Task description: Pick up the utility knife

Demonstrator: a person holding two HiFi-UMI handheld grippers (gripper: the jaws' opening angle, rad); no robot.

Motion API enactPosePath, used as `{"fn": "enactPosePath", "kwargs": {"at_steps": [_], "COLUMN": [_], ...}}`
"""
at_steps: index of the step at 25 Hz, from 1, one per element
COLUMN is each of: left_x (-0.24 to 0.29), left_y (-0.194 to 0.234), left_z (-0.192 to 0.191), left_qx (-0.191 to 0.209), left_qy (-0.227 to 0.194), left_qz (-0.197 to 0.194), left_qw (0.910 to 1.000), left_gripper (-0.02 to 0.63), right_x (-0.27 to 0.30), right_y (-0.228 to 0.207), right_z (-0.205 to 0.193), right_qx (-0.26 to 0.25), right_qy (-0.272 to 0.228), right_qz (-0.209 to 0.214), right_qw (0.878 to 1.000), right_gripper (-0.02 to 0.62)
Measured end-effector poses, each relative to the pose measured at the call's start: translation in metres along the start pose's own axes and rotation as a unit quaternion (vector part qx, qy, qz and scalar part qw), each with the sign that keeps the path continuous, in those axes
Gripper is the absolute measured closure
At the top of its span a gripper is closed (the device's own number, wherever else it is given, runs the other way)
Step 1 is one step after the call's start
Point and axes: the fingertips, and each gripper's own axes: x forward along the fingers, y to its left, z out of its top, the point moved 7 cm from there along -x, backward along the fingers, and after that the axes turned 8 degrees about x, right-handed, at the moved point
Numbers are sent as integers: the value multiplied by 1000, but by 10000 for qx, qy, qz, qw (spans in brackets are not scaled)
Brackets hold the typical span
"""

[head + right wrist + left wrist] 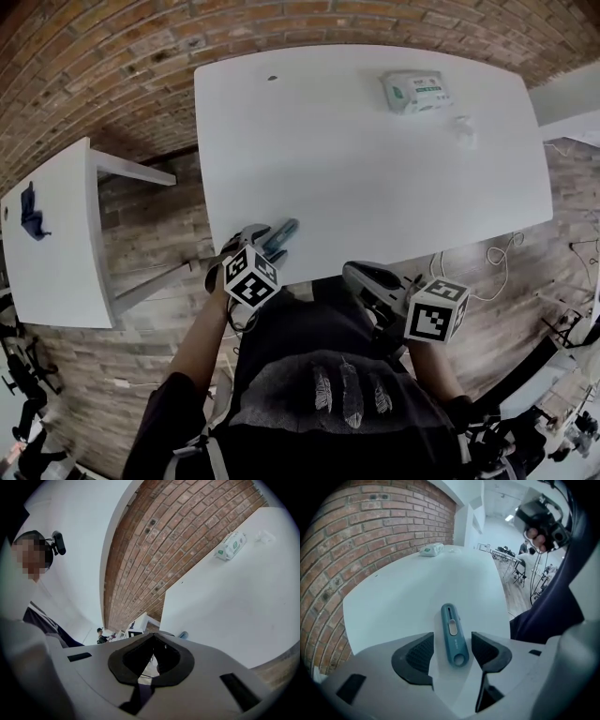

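Straddling the knife (451,630), the left gripper (453,654) is spread, gripping nothing; closing and lifting remain. The right gripper (152,663) is pressed together.

Two white tables, the main table (375,178) and the side table (56,272); one teal utility knife (453,634); one wipes pack (415,91); one crumpled white scrap (465,131) (plus one blue object (31,214), unidentifiable); two grippers, left gripper (265,239) and right gripper (153,666).
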Motion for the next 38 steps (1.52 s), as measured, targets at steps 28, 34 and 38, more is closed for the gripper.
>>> {"fn": "enactPosePath", "kwargs": {"at_steps": [28,34,38], "left_x": [-144,-170,-180], "left_y": [4,-11,-18], "left_z": [85,92,84], "left_qx": [411,611,655], "left_qy": [-2293,-2582,-2659], "left_qz": [1085,1303,1330], "left_qw": [9664,9553,9525], "left_gripper": [483,482,482], "right_x": [41,54,57], "right_y": [29,50,62], "right_z": [17,13,7], "right_qx": [149,250,273], "right_qy": [-545,-658,-781], "right_qz": [564,842,982], "right_qw": [9968,9940,9917], "right_gripper": [534,486,483]}}
